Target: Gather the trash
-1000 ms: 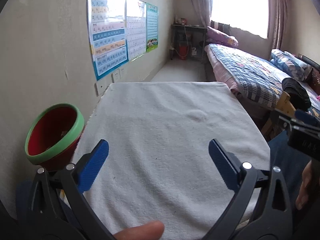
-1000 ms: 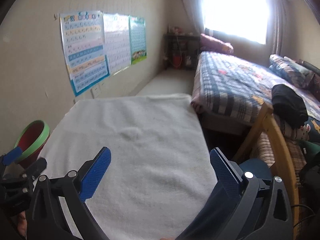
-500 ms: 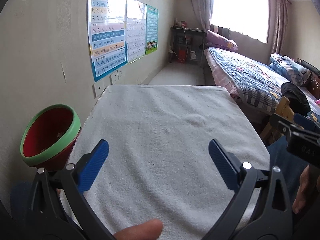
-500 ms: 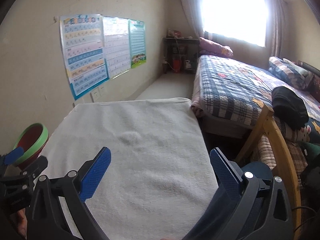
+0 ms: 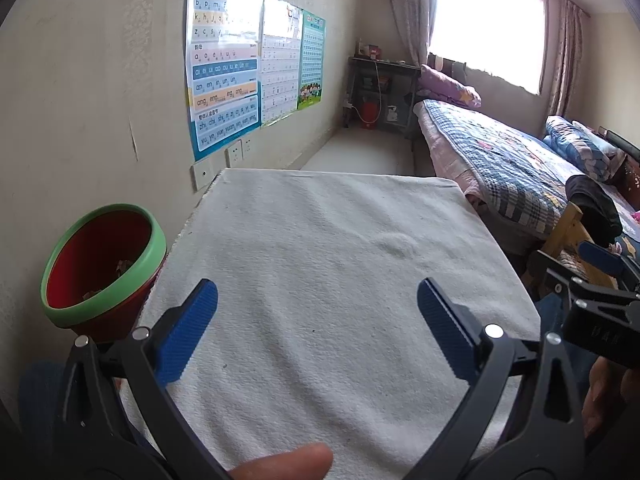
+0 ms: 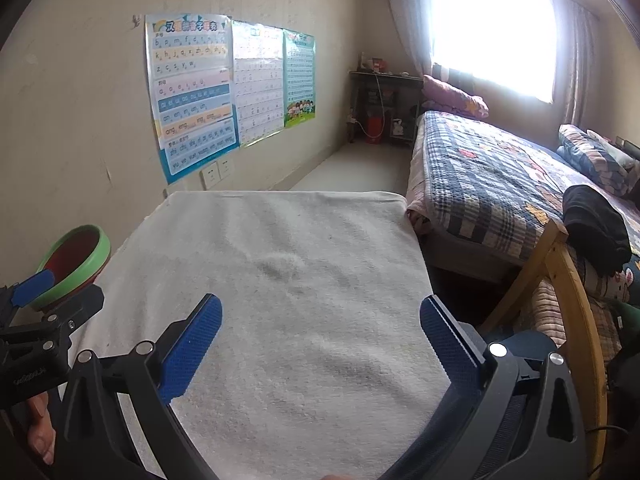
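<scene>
Two hand-held grippers are shown above a tabletop (image 5: 340, 280) covered by a white towel. The left gripper (image 5: 318, 320) is held with its blue-padded jaws spread wide, nothing between them; the same holds for the right gripper (image 6: 320, 332), whose jaws are likewise wide and empty. A red trash bin (image 5: 102, 268) with a green rim is seen at the left edge of the tabletop, against the wall and just beside the left gripper's left jaw; a few scraps of trash (image 5: 120, 266) lie inside it (their kind cannot be told). In the right wrist view the bin (image 6: 76, 262) is partly hidden behind the left gripper (image 6: 40, 320). A fingertip (image 5: 284, 462) is visible at the lower edge of the left wrist view. Wall charts (image 5: 222, 80) are fixed to the wall on the left, and a bed (image 6: 500, 176) with a checked quilt stands to the right beyond the tabletop.
</scene>
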The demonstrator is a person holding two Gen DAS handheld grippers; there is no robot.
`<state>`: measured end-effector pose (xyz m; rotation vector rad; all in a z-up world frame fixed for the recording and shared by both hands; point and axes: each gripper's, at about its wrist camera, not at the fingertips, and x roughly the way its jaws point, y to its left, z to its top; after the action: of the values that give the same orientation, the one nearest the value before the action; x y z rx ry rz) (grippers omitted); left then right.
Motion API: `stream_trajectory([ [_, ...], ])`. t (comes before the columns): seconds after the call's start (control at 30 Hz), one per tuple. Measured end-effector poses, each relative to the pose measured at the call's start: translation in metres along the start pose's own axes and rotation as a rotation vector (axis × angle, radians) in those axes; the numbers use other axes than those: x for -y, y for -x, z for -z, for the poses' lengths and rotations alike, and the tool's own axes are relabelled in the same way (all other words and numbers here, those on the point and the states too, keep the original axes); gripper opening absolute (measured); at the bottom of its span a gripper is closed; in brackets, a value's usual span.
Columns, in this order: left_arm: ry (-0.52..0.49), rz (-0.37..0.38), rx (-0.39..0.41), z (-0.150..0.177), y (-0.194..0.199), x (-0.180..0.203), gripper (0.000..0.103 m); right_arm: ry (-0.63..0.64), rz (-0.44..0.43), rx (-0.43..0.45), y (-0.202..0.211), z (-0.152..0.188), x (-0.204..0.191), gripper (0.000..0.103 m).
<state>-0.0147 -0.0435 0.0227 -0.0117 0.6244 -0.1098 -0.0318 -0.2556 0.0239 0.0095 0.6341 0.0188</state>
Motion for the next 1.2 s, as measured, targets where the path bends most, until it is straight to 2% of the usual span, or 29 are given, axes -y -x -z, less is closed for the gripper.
stream_trajectory([
  [0.4,-0.005,-0.005,-0.005,0.0001,-0.0032,0.0007,0.098,-0.005,-0.001,-0.032,-0.0084,0.0012,0.0001,0.096],
  [1.2,-0.004,-0.005,-0.009,0.0007,-0.0035,0.0006,0.098,0.003,0.000,-0.036,-0.0084,0.0021,-0.0018,0.096],
])
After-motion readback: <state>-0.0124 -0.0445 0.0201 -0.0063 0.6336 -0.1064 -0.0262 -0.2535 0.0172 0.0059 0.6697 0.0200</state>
